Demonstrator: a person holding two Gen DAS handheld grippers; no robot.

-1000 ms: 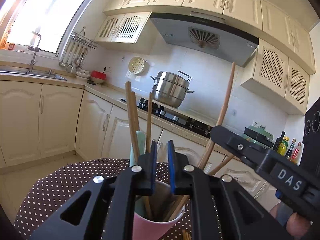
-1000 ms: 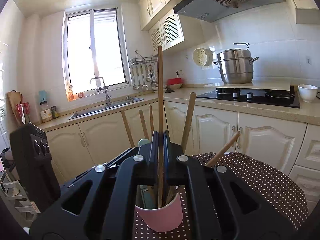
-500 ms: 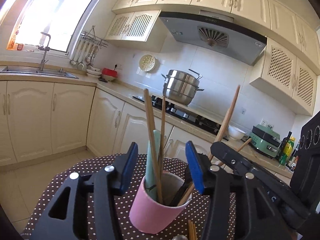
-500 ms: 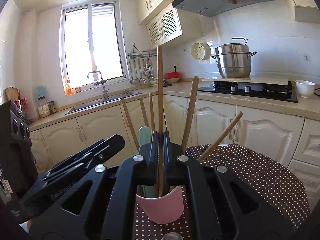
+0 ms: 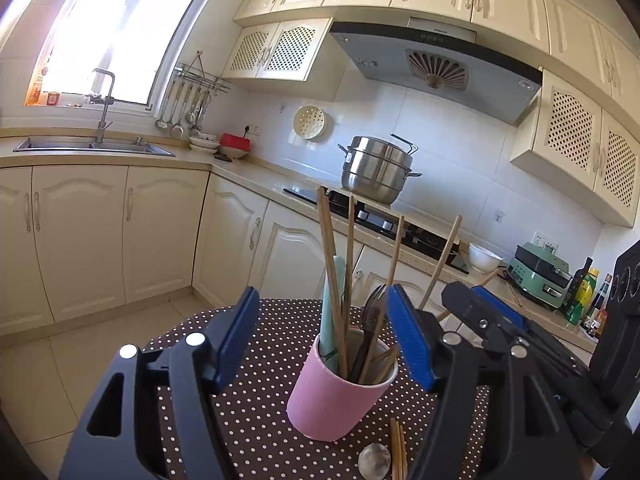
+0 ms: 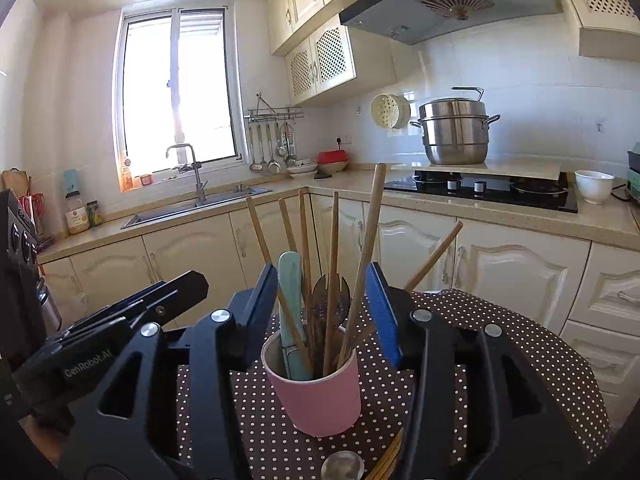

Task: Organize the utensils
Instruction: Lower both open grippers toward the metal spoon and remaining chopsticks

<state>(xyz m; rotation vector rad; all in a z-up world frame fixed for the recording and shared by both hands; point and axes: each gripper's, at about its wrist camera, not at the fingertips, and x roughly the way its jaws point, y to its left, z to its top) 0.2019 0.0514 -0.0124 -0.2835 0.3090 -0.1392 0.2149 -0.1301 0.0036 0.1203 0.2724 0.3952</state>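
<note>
A pink cup (image 5: 334,402) stands on the dotted tablecloth (image 5: 256,420) and holds several wooden utensils (image 5: 332,280), a pale green handle and a dark slotted spoon. It also shows in the right wrist view (image 6: 320,394) with wooden sticks (image 6: 366,264) leaning in it. My left gripper (image 5: 320,344) is open and empty, just behind the cup. My right gripper (image 6: 326,312) is open and empty, its jaws either side of the utensils. Loose chopsticks (image 5: 398,454) and a metal spoon bowl (image 5: 374,460) lie in front of the cup.
The small round table (image 6: 540,360) ends close around the cup. Cream cabinets (image 5: 80,240), a sink (image 5: 92,146) and a hob with a steel pot (image 5: 378,170) run behind. The other gripper's body (image 5: 520,344) sits to the right in the left wrist view.
Both grippers opened. The right one let go of the long wooden stick, which now leans in the cup. Both pulled back from the cup.
</note>
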